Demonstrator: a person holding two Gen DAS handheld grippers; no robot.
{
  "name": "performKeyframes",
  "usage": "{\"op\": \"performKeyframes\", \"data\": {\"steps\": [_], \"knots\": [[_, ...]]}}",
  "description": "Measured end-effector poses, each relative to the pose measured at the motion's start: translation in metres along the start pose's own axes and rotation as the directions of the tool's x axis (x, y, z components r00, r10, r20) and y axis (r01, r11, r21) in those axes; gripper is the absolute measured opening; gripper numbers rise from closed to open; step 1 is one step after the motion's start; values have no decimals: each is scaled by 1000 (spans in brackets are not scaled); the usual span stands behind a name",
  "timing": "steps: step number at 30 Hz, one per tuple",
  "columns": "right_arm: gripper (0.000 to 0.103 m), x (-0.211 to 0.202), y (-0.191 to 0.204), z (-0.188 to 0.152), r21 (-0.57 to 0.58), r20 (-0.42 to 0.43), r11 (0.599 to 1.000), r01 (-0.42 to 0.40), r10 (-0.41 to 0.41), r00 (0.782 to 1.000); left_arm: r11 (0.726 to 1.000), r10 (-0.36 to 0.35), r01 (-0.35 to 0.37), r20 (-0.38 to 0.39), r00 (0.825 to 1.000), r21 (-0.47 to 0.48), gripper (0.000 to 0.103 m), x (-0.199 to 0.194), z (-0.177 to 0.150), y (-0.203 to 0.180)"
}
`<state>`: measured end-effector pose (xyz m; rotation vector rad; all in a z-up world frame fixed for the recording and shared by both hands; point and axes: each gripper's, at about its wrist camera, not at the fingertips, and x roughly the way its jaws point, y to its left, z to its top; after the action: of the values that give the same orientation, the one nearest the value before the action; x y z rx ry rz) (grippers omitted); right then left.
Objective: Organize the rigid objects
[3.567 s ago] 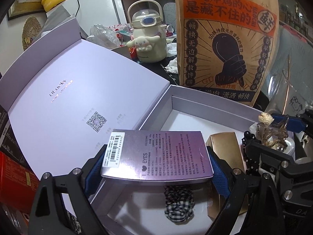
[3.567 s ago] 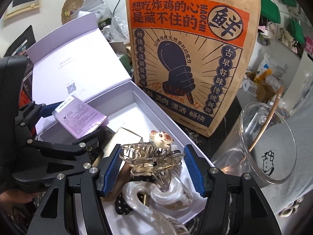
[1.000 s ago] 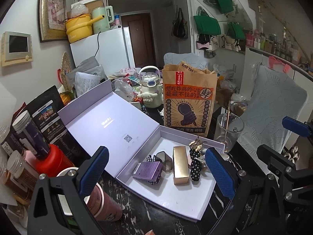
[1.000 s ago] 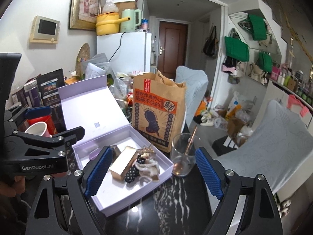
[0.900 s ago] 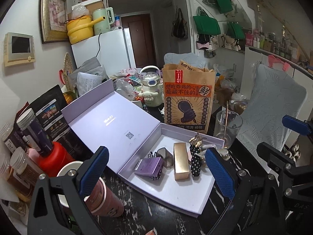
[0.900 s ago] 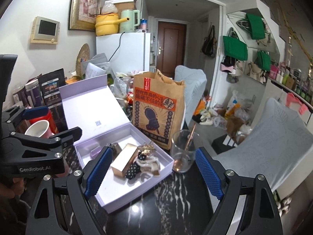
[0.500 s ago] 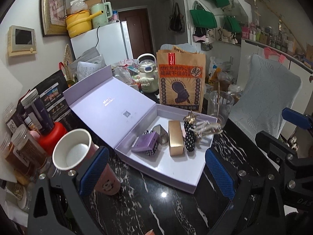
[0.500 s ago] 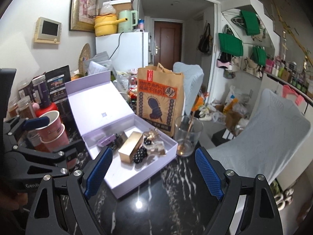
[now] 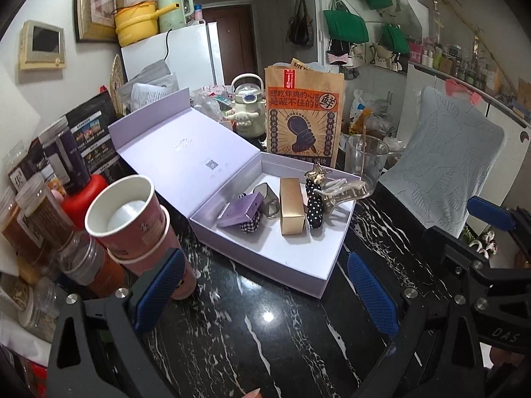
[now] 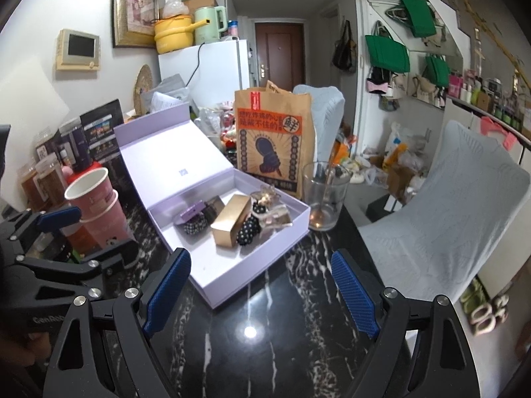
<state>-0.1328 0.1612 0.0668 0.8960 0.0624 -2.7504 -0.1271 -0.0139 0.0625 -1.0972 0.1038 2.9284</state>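
Note:
An open lilac box [image 9: 308, 267] [image 10: 288, 230] stands on the black marble table with its lid folded back. Inside lie a small purple packet [image 9: 237, 213] [image 10: 189, 213], a gold box [image 9: 291, 209] [image 10: 230, 221], a polka-dot scrunchie [image 9: 313, 205] [image 10: 247, 230], a checked scrunchie [image 9: 249, 225] and a clear claw clip [image 9: 345, 189] [image 10: 277, 217]. My left gripper [image 9: 265, 293] is open and empty, held back in front of the box. My right gripper [image 10: 260, 293] is open and empty, also back from the box.
Stacked pink paper cups [image 9: 132, 219] [image 10: 96, 205] and jars [image 9: 36, 222] stand at the left. A brown paper bag [image 9: 303, 121] [image 10: 273, 142] and a glass [image 9: 365, 161] [image 10: 323, 204] with a stick stand behind the box. A grey chair [image 10: 464, 205] is at the right.
Both grippers let go of the purple packet and the claw clip, which now lie in the box. Both pulled back and away from the box, so it looks smaller and farther.

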Motion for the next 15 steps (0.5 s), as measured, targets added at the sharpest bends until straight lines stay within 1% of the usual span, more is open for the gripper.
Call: {"op": "performKeyframes", "data": {"steps": [15], "knots": [[87,-2,6,-1,-23,-4,1000,2,-2,1000,999,25,-26,-14,1000,-27,100,1,-3,13]]}}
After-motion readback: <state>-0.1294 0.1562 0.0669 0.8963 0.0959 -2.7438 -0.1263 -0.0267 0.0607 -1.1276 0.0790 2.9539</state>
